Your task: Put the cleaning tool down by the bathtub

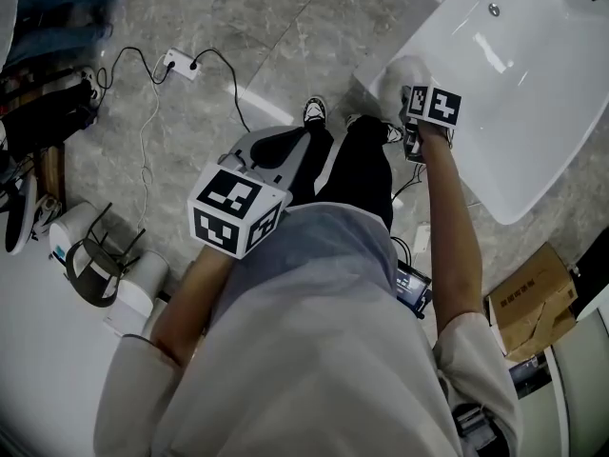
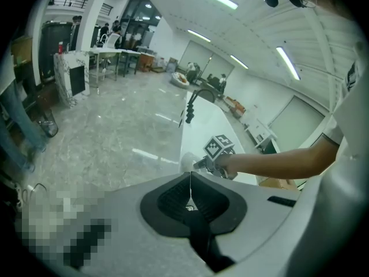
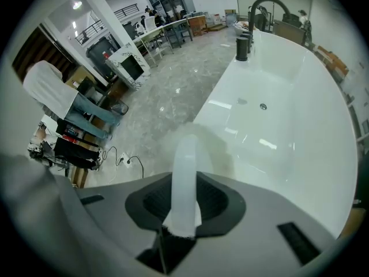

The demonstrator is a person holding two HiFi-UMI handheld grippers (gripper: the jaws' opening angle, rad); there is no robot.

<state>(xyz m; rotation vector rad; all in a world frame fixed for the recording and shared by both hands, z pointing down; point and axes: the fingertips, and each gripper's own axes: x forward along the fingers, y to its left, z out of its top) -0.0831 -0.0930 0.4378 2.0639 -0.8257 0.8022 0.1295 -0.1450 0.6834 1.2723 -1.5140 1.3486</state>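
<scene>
The right gripper (image 3: 183, 208) has its fingers (image 3: 218, 196) pinching the low end of the translucent plastic handle of the white, fluffy-headed cleaning tool (image 3: 185, 160). The tool's soft head hangs at the near corner of the glossy white bathtub (image 3: 288, 120). I cannot tell whether it touches the rim, and it is not yet down on the grey marble floor (image 1: 285, 36). The left gripper (image 2: 190, 194) sits by the person's waist, its fingers (image 2: 173, 198) pressed together on nothing. The main risk, I'd judge, is letting go here: the head is over the tub's edge rather than beside it, so the tool could tip into the basin or slide off the curved rim and clatter down. The grip is also near the handle's end on smooth plastic, so the long tool may swing between the fingers while being lowered. The person's black-and-white shoes (image 1: 315, 110) stand close to the tub, leaving only a narrow strip of floor. No brand or lettering can be read anywhere. The grippers' cubes carry only black-and-white square patterns, and the dark print on the brown cardboard box (image 1: 531, 298) is too small to make out.
</scene>
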